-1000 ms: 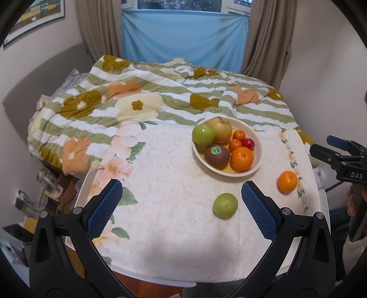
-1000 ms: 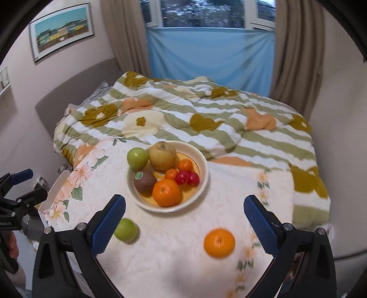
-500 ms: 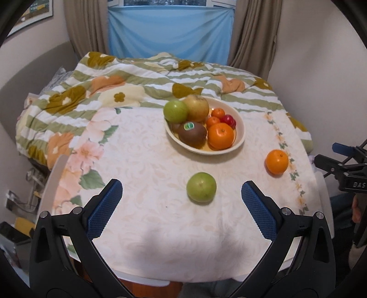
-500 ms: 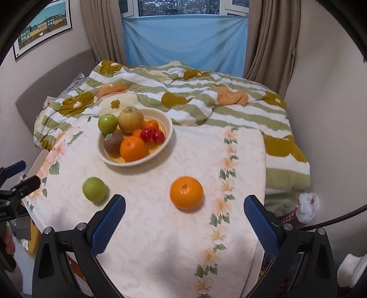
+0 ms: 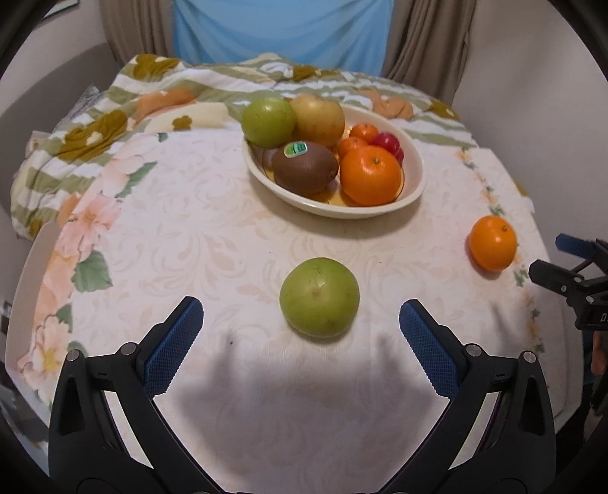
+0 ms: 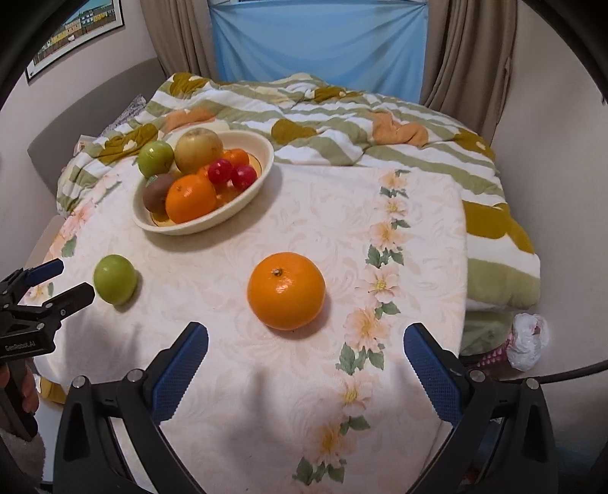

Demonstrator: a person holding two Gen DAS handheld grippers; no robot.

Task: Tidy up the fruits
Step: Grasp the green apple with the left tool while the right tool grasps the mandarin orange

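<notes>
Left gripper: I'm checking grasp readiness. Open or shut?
Open: the left gripper jaws stand wide apart, the green apple untouched ahead of them.

Striped blanket (image 6: 342, 125); blue curtain (image 6: 323, 45); framed picture (image 6: 76, 34)

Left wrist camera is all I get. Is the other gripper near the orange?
Observer: Yes. The right gripper has the orange straight ahead, jaws wide open, not touching it.
Operator: Is there anything past the table on that side?
Observer: A white bag lies low down, beyond the table's right edge.
Operator: Anything on the wall?
Observer: A framed picture of coloured houses hangs up on the left.
</notes>
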